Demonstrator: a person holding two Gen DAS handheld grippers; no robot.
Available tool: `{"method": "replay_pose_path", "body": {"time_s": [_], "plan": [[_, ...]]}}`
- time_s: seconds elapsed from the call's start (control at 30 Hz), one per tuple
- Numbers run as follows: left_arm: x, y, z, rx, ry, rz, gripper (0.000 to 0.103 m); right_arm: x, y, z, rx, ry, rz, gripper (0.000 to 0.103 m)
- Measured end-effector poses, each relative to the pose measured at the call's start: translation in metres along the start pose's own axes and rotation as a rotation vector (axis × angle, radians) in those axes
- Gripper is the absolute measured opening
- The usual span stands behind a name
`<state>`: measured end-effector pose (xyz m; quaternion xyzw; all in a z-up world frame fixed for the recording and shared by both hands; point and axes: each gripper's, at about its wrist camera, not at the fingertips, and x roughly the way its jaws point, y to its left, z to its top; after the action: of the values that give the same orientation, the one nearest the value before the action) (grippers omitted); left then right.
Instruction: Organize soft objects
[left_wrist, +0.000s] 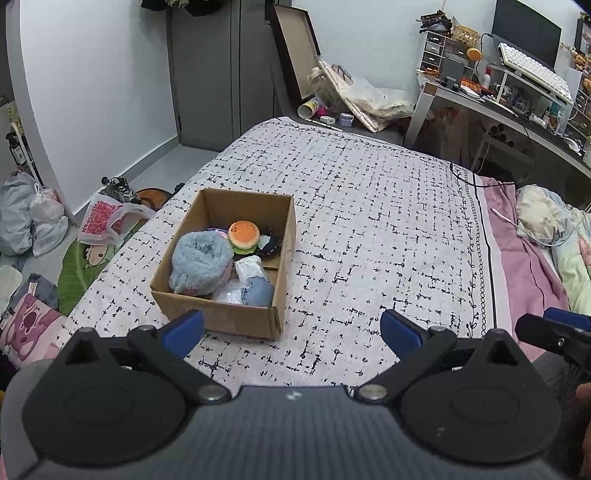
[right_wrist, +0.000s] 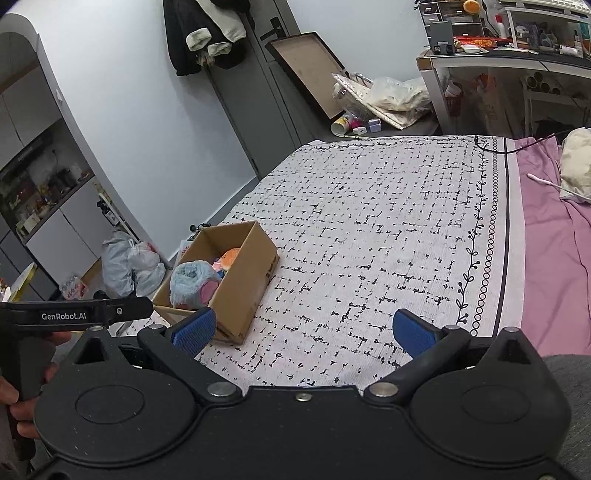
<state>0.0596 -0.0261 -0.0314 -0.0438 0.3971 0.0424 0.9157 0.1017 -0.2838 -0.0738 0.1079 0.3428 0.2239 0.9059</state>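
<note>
A white bedspread with black dashes (left_wrist: 369, 206) carries an open cardboard box (left_wrist: 236, 321) holding a fluffy blue plush (left_wrist: 199, 262), a burger toy (left_wrist: 243, 233) and a small denim-blue soft piece (left_wrist: 258, 291). The left gripper (left_wrist: 291, 328) and right gripper (right_wrist: 303, 328) hover above the bedspread, both spread wide and gripping nothing.

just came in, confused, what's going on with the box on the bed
A person holds a claw in each hand above the bed. The cardboard box already holds soft things: a fluffy blue roll, a burger toy. The left claw and right claw are both open and hold nothing.
</note>
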Motion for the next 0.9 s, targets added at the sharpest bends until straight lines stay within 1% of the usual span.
{"method": "replay_pose_path", "body": {"time_s": [0.9], "plan": [[0.0039, 0.0088, -0.0028, -0.009, 0.014, 0.013, 0.101, 0.0024, 0.0005, -0.0004, 0.007, 0.014, -0.010, 0.103]]}}
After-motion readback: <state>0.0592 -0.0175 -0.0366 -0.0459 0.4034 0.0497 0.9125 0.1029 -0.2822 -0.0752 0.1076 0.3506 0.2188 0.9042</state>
